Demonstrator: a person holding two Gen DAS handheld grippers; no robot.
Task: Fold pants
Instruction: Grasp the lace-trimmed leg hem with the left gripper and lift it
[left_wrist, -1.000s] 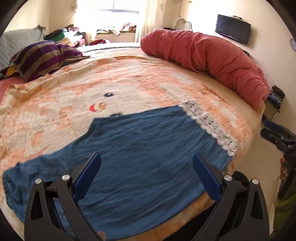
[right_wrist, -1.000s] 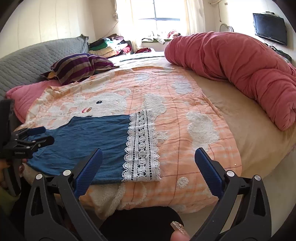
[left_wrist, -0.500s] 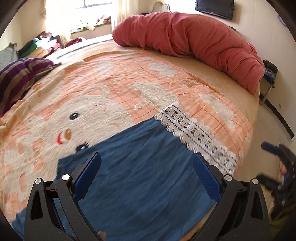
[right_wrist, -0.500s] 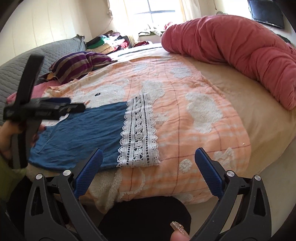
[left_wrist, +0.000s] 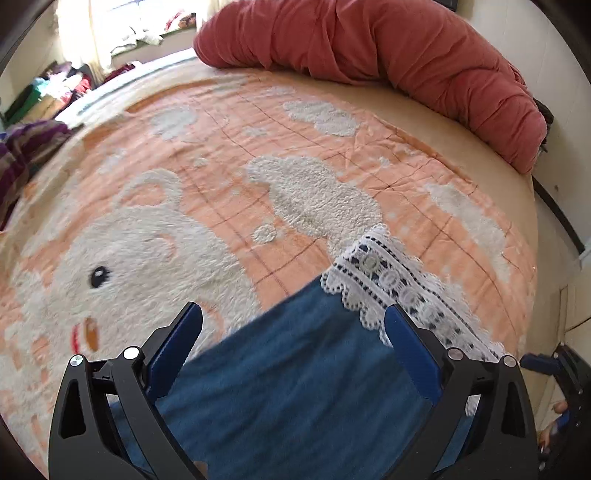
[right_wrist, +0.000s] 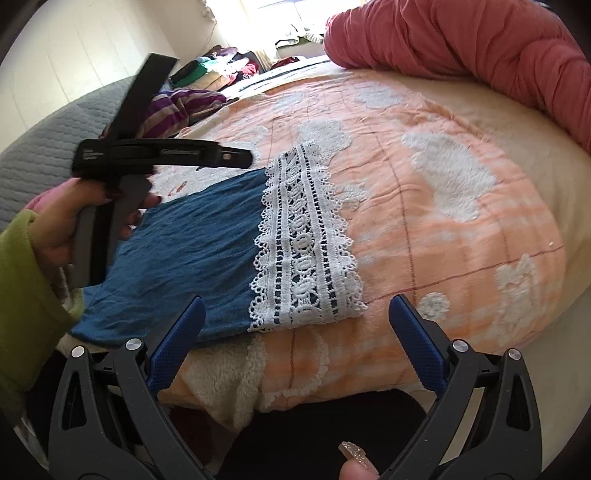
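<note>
Left hand-held gripper (left_wrist: 293, 347) advanced | pants (right_wrist: 207, 251) hem edge near, jaws wide

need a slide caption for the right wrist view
Open right claw hovers at the lace hem of blue pants flat on the bed; left claw above them.

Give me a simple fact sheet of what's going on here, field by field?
garment: blue pants lying flat on the bed
trim: white lace hem at the leg end
surface: orange bear blanket
left gripper: open, above the blue cloth, holding nothing
right gripper: open, near the bed's edge by the lace, holding nothing
background: red duvet, striped pillow
</note>
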